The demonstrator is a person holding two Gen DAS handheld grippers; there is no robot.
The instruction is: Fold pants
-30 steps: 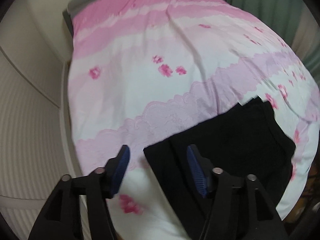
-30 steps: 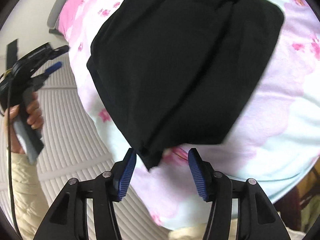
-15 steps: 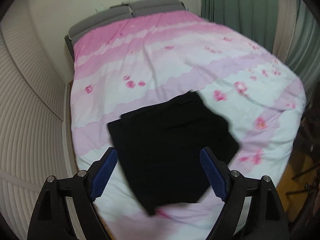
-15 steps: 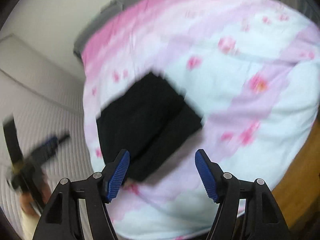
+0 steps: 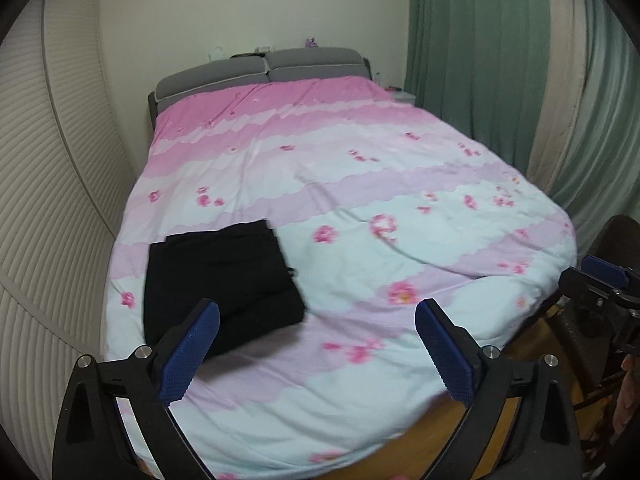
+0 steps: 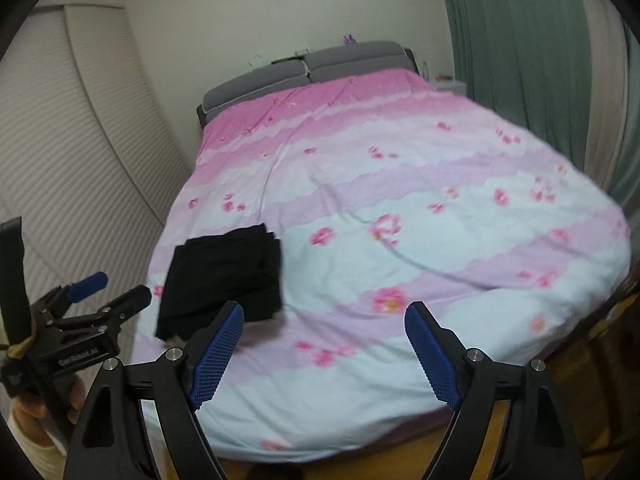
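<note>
Lying folded on pink floral bedspread (image 5: pixel 360 208), black pants (image 5: pixel 220 280), green curtains (image 5: pixel 476 60), both jaws just spread, empty.

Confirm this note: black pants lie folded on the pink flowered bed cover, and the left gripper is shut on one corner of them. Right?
Not quite. The left gripper is open and holds nothing, as the left wrist view shows. The black pants do lie folded on the pink flowered bed cover.

- White lettering on the black body of the left hand-held gripper (image 6: pixel 108 292), seen from the right wrist, reads roughly "CanRobot.AI"; the letters are small and blurred.
</note>
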